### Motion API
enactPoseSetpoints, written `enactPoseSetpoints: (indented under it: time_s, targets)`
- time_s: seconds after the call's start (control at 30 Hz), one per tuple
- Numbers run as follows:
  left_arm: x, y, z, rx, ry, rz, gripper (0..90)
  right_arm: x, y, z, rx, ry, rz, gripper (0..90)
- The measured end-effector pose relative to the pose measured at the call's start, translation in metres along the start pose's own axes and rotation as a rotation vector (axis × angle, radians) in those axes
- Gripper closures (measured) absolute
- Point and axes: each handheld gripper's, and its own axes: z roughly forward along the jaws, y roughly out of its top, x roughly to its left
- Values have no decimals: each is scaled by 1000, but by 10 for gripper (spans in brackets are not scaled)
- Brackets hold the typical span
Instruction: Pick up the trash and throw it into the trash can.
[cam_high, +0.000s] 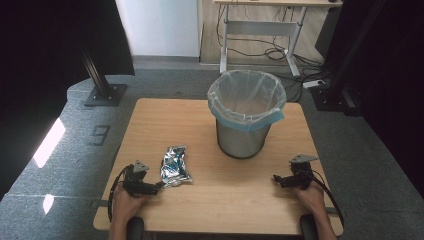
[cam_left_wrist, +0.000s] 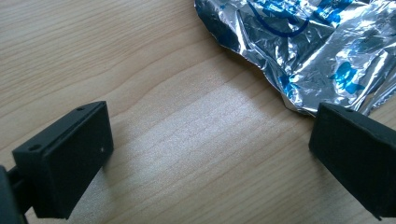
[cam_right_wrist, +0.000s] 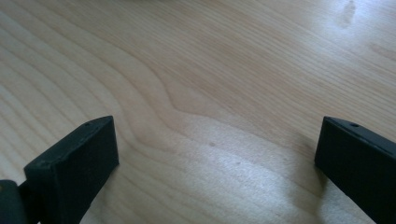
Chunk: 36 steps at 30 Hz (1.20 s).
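Note:
A crumpled silver and blue foil wrapper (cam_high: 175, 166) lies flat on the wooden table (cam_high: 240, 200), left of centre. My left gripper (cam_high: 156, 188) rests on the table just beside the wrapper's near edge, open, with bare wood between its jaws. In the left gripper view the wrapper (cam_left_wrist: 308, 51) lies ahead and to the right, its edge close to the right jaw. My right gripper (cam_high: 276, 180) sits open near the table's front right, over bare wood (cam_right_wrist: 210, 116). A metal mesh bin (cam_high: 246, 113) lined with a clear bag stands at the table's far middle.
The table stands on grey carpet (cam_high: 80, 145). Black frame posts (cam_high: 100, 75) rise at the left and right. A desk with trailing cables (cam_high: 265, 47) stands behind the bin. The person's hands (cam_high: 125, 205) hold both grippers at the near edge.

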Motion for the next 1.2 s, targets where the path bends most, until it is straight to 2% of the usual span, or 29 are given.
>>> enactPoseSetpoints:
  time_s: [0.7,0.87,1.0,1.2]
  targets:
    - [-2,2,0,12,22,-25,0,5,-2,-2,1,-13,13,0]
    - [-4,4,-2,23,-12,-19,5,5,-2,-2,1,-16,16,0]
    - [-9,13,-9,19,-30,3,4,5,-2,-3,1,-17,18,0]
    - [-16,43,-24,-14,-75,35,6,5,-2,-3,1,-17,18,0]
